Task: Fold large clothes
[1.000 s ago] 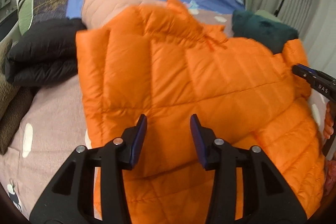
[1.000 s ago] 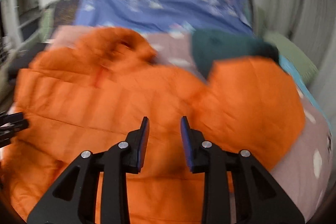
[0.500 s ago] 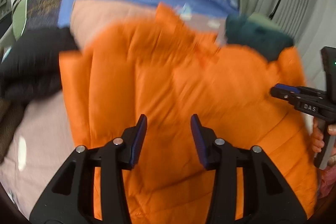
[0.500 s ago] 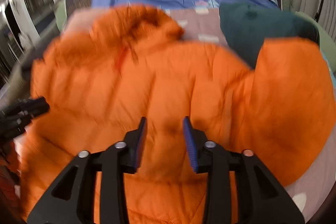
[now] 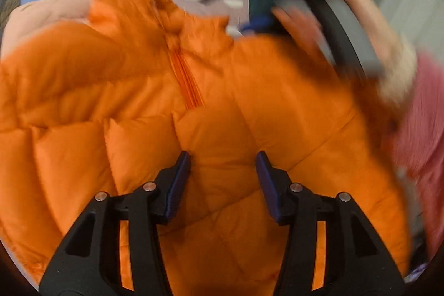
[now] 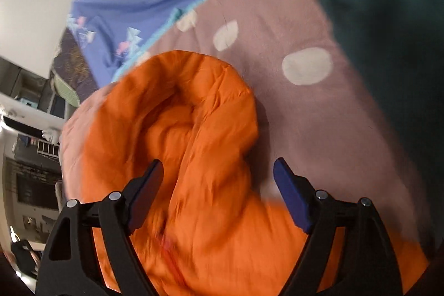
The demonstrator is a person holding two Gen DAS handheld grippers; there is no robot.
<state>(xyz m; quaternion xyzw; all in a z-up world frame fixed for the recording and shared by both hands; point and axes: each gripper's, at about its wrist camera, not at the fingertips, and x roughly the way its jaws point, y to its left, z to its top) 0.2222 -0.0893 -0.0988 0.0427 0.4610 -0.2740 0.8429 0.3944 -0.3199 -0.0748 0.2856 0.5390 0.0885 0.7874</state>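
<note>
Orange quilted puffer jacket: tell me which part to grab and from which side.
Take the orange quilted puffer jacket by its raised collar roll, coming from above with the right tool, whose open jaws already straddle the cloth below it. That thick rim stands up off the spotted mauve bedspread, so it probably gives more purchase than the flat, slippery panels.

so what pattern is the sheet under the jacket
Mauve with white spots, clearest in the right wrist view.
</note>
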